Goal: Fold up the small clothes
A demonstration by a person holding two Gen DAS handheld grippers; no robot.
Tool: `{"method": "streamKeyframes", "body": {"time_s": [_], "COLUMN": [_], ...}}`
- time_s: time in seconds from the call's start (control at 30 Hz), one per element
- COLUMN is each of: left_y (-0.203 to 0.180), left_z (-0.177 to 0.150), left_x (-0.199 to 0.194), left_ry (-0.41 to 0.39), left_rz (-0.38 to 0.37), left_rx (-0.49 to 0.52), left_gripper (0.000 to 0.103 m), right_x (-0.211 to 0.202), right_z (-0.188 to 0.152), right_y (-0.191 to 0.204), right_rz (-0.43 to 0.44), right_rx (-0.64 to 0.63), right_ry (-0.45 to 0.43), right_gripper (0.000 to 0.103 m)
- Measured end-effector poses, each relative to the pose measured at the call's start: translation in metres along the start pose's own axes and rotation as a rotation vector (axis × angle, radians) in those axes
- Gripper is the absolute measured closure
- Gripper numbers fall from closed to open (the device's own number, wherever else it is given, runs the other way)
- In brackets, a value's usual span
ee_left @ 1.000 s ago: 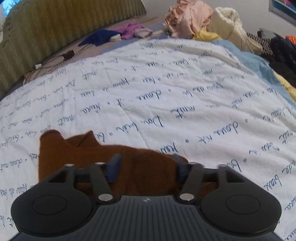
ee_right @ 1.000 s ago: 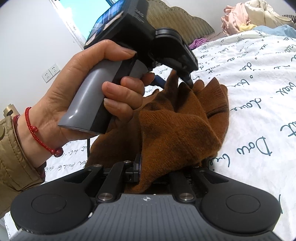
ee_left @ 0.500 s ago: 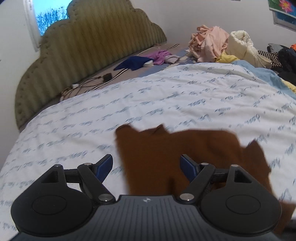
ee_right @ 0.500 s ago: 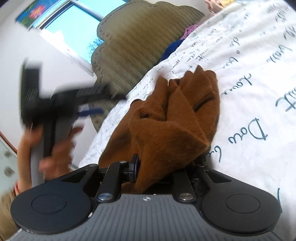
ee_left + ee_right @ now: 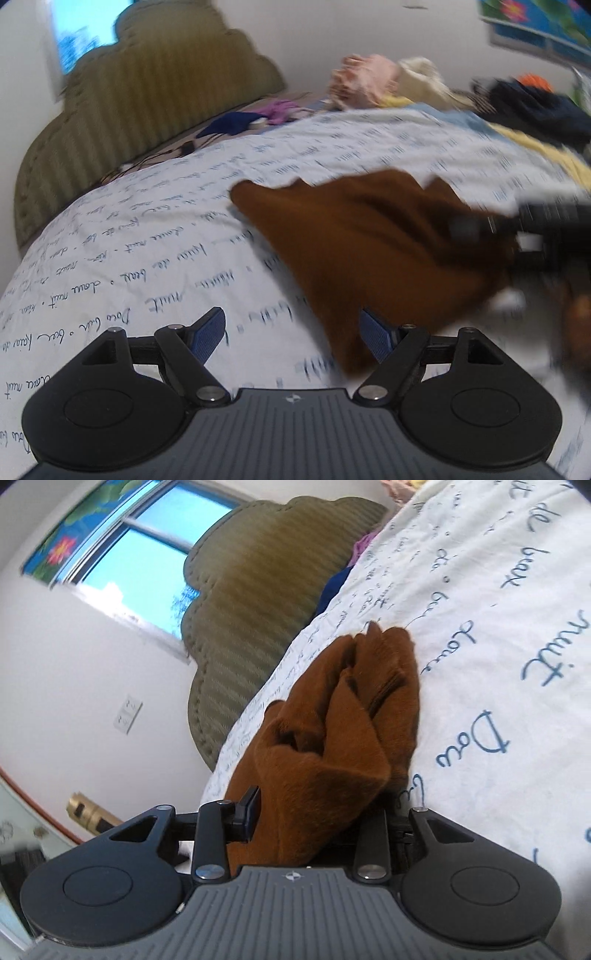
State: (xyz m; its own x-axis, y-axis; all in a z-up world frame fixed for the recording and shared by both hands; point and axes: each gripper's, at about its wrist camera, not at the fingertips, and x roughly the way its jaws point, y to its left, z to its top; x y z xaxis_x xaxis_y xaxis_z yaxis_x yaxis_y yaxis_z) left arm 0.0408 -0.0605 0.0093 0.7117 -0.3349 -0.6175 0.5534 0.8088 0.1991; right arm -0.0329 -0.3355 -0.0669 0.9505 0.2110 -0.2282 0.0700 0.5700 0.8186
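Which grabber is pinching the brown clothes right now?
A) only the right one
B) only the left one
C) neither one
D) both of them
A: in the right wrist view the right gripper is closed on the bunched brown garment, while in the left wrist view the left gripper has its blue pads spread apart with nothing clamped between them.

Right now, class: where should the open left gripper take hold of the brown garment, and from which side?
Grip the free pointed corner of the brown garment, coming from the left. The right gripper already clamps the opposite end; this corner lies flat on the bedsheet.
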Motion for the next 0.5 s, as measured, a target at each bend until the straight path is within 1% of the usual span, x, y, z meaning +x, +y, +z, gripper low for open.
{"method": "streamKeyframes", "body": {"time_s": [0.07, 0.13, 0.2, 0.3, 0.33, 0.37, 0.43, 0.5], "left_y": [-0.006, -0.013, -0.018, -0.023, -0.024, -0.024, -0.018, -0.009], "left_z": [-0.010, -0.015, -0.018, -0.017, -0.016, -0.016, -0.014, -0.015], "left_x": [0.000, 0.003, 0.007, 0.017, 0.020, 0.021, 0.021, 0.017], "left_ry": [0.002, 0.009, 0.006, 0.004, 0.002, -0.001, -0.009, -0.014], "left_rz": [-0.004, -0.007, 0.008, 0.059, 0.082, 0.103, 0.121, 0.137], "left_rx": [0.048, 0.081, 0.104, 0.119, 0.114, 0.098, 0.046, -0.015], "left_gripper": [0.023, 0.023, 0.023, 0.023, 0.023, 0.023, 0.021, 0.021], "right_x": [-0.005, -0.012, -0.013, -0.013, -0.013, -0.012, -0.011, -0.014], "right_z": [0.002, 0.004, 0.008, 0.010, 0.009, 0.009, 0.008, 0.008], "right_y": [0.004, 0.006, 0.007, 0.011, 0.014, 0.016, 0.020, 0.021], "right_rz": [-0.019, -0.028, -0.043, -0.064, -0.080, -0.095, -0.119, -0.125], "right_rx": [0.000, 0.009, 0.025, 0.018, 0.008, 0.000, -0.008, -0.008], "right_ry": [-0.015, -0.027, -0.026, -0.019, -0.018, -0.013, -0.006, 0.000], "right_gripper": [0.058, 0.056, 0.056, 0.058, 0.064, 0.073, 0.081, 0.084]}}
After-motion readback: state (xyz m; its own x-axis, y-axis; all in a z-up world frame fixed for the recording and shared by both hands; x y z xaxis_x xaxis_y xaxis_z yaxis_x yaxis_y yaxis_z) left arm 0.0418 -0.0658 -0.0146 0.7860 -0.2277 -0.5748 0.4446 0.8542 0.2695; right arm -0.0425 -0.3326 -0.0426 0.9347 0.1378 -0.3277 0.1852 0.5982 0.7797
